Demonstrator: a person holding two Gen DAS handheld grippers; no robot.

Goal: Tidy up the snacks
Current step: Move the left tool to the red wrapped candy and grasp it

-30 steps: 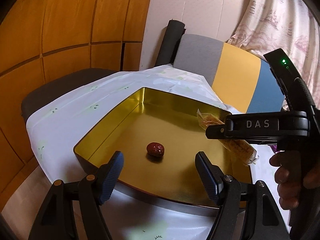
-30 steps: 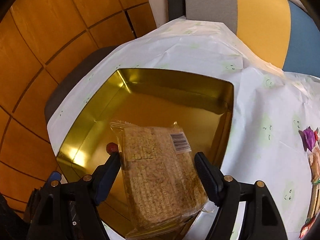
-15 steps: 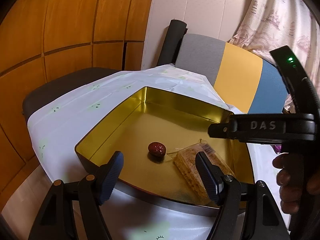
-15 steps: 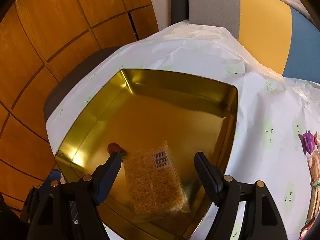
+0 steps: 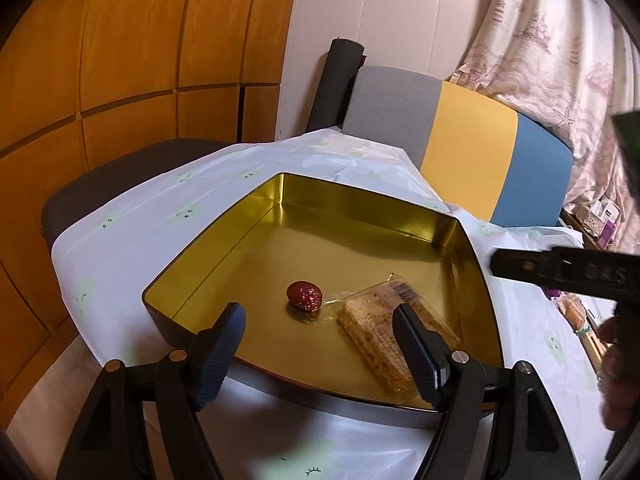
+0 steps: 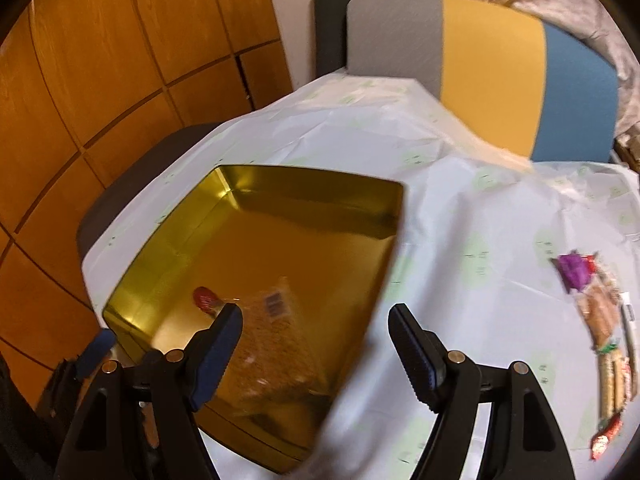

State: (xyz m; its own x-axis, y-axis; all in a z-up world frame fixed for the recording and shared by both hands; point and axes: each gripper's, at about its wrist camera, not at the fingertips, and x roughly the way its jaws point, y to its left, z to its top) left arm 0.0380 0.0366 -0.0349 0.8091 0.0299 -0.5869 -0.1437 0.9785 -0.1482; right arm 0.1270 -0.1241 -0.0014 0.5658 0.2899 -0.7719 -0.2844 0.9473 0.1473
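Observation:
A gold tin tray [image 5: 360, 208] [image 6: 280, 184] sits on the white tablecloth. Inside it lie a wrapped red date [image 5: 305, 295] [image 6: 205, 299] and a clear-wrapped grain bar [image 5: 378, 330] [image 6: 276, 332] with a barcode label. My left gripper [image 5: 318, 354] hovers open over the tray's near edge, nothing between its fingers. My right gripper [image 6: 314, 346] is open and empty above the tray's right rim; in the left wrist view its black body [image 5: 572, 272] crosses the right side, with a hand below it.
A pile of wrapped snacks [image 6: 600, 320] lies on the tablecloth [image 6: 460, 208] at the right. A chair with a grey, yellow and blue back [image 5: 460, 140] stands behind the table. Wooden wall panels [image 5: 120, 60] are at the left, a curtain [image 5: 560, 40] at the far right.
My right gripper let the grain bar drop into the tray beside the date, then drew back to the right and up. The left gripper has stayed put.

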